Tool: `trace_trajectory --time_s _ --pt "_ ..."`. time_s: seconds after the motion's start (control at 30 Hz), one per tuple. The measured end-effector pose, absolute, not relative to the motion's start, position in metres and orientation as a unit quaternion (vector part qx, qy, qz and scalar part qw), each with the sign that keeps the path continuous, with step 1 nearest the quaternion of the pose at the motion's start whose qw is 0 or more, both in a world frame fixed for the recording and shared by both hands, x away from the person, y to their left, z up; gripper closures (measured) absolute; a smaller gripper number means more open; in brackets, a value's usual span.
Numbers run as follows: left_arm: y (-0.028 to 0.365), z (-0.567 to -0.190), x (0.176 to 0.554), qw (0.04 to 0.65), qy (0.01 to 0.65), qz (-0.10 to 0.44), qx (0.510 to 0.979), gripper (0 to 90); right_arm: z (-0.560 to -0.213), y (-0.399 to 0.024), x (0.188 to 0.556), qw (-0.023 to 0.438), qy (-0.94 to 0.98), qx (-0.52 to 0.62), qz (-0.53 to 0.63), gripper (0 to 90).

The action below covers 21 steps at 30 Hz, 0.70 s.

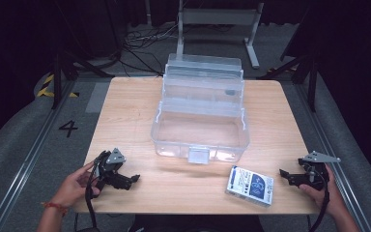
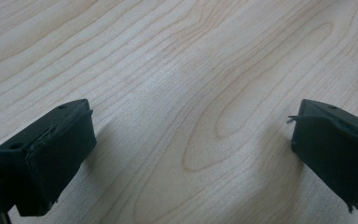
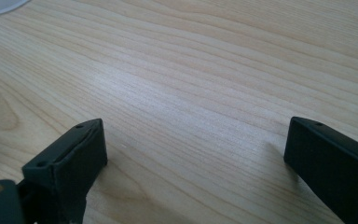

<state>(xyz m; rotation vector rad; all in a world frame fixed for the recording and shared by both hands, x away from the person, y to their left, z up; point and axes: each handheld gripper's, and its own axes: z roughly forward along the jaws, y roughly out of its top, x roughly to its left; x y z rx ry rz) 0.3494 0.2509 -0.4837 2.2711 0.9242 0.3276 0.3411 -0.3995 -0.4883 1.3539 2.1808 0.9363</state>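
Both hand-held grippers, left and right, stood with jaws apart and empty on the counter. The packet lay flat near the front edge; a low, skidding approach risked pushing it off before it reached the open box.

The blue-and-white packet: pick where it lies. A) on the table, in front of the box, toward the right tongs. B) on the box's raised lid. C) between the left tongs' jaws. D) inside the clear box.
A: the blue-and-white packet lies flat on the table, nearer the person than the clear box, beside the right tongs.
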Motion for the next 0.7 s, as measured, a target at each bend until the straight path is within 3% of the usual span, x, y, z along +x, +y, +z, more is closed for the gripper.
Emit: trace_trajectory --time_s 0.23,0.7 --pt "0.255 -0.484 0.358 0.331 0.314 0.113 0.882 0.1 -0.488 -0.399 0.341 0.203 0.781 0.486 0.336 5.9" --pt "0.243 -0.478 0.36 0.303 0.329 0.114 0.887 0.9 -0.485 -0.402 0.343 0.186 0.802 0.463 0.328 6.8"
